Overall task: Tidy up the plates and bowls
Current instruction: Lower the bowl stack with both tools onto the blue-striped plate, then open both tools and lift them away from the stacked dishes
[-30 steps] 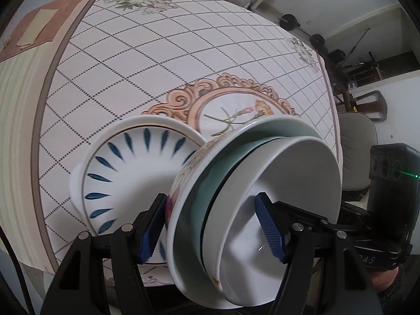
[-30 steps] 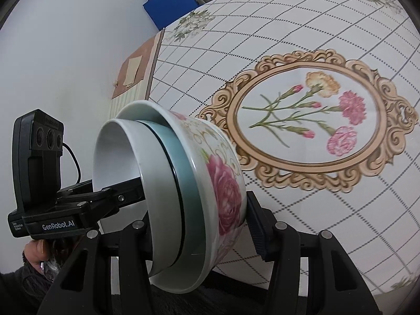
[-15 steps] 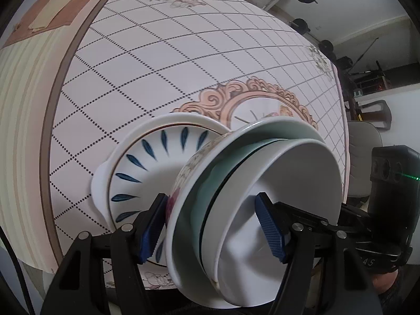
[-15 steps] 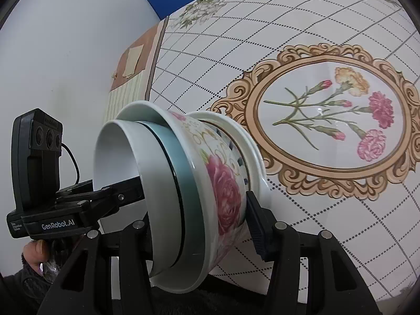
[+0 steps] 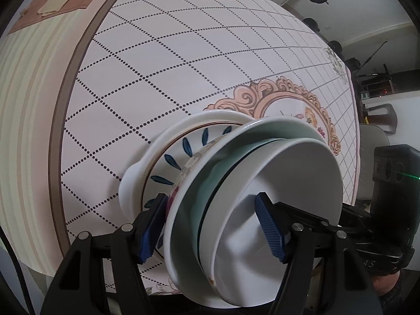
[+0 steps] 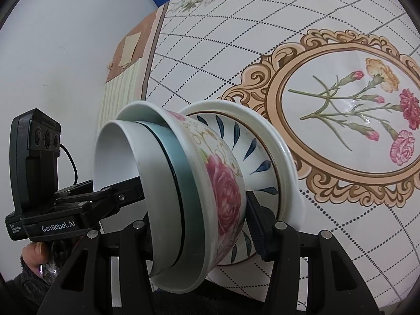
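A nested stack of three bowls is held between both grippers: a rose-patterned outer bowl [image 6: 223,191], a pale green middle bowl [image 5: 210,194] and a white inner bowl [image 5: 288,183]. My left gripper [image 5: 212,228] is shut across the stack's wall, one pad outside, one inside the white bowl. My right gripper [image 6: 199,225] is shut on the opposite side. The stack's base sits in or just over a blue-leaf plate [image 6: 252,152], which lies on a white handled plate [image 5: 147,168].
The table [image 5: 183,52] has a dotted-grid cloth with a floral oval medallion [image 6: 341,120]. Its left edge drops to a striped skirt [image 5: 23,105]. A chair [image 5: 372,144] and clutter stand beyond the far right edge.
Both grippers have carried the bowl stack forward and down over the blue-leaf plate, so the stack's base now covers much of it. The grips have not changed.
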Action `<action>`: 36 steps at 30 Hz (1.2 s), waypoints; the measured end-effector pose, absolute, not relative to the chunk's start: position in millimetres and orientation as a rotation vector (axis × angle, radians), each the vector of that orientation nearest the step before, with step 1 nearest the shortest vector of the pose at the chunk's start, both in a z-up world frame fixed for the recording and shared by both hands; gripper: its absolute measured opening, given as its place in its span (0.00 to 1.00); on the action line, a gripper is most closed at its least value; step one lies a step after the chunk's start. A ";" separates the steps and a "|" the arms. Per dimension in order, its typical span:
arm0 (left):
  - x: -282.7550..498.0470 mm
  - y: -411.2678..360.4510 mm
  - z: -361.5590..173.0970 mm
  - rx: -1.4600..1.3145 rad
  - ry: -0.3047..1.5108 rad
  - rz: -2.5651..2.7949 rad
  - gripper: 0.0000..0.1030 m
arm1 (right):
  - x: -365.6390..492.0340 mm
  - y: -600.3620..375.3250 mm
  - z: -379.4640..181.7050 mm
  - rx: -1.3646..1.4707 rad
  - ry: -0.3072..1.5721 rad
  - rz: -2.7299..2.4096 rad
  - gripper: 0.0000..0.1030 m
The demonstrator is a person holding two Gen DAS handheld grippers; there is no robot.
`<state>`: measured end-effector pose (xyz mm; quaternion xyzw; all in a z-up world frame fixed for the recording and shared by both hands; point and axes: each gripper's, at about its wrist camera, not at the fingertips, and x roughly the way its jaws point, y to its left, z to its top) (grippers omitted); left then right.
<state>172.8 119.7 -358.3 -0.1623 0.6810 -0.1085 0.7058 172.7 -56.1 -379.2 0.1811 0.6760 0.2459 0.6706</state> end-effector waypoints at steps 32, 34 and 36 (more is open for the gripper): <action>174.7 112.4 -376.9 -0.276 1.540 -0.235 0.62 | 177.7 -54.8 -404.1 0.398 1.565 0.498 0.53; 175.3 114.0 -376.9 -0.284 1.545 -0.234 0.62 | 177.7 -53.6 -402.3 0.381 1.563 0.494 0.53; 176.5 114.4 -377.2 -0.288 1.551 -0.230 0.62 | 178.2 -52.4 -400.3 0.365 1.565 0.488 0.53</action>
